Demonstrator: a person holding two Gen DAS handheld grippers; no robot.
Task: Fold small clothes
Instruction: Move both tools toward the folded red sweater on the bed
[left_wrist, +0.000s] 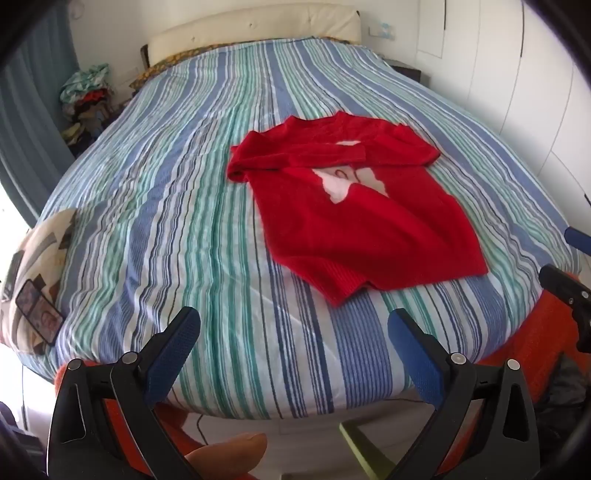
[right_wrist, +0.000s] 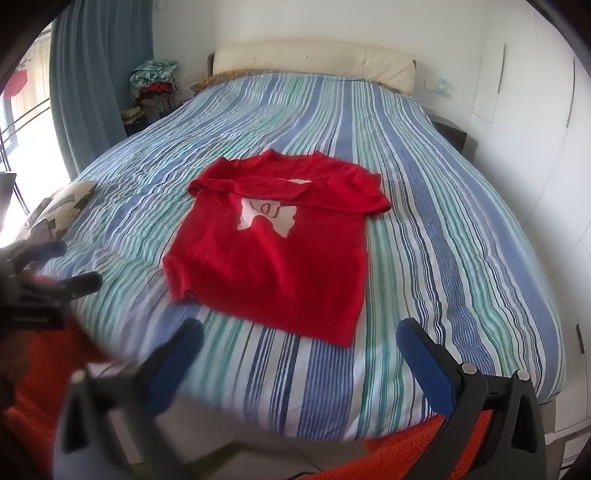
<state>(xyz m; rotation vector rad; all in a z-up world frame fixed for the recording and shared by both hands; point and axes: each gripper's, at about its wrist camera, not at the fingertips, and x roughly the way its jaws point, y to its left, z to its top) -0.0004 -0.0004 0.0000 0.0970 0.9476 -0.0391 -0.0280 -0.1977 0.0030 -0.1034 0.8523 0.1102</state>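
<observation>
Well, both grippers, left (left_wrist: 293, 332) and right (right_wrist: 301, 343), gape empty; that soft, floppy sweater (right_wrist: 273, 243) wants pinching at the hem corners.

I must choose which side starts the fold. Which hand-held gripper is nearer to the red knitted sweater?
Right, slightly. The right hand-held gripper is open just before the red knitted sweater, facing its hem. The left hand-held gripper is open too, farther back and to the sweater's left.
</observation>
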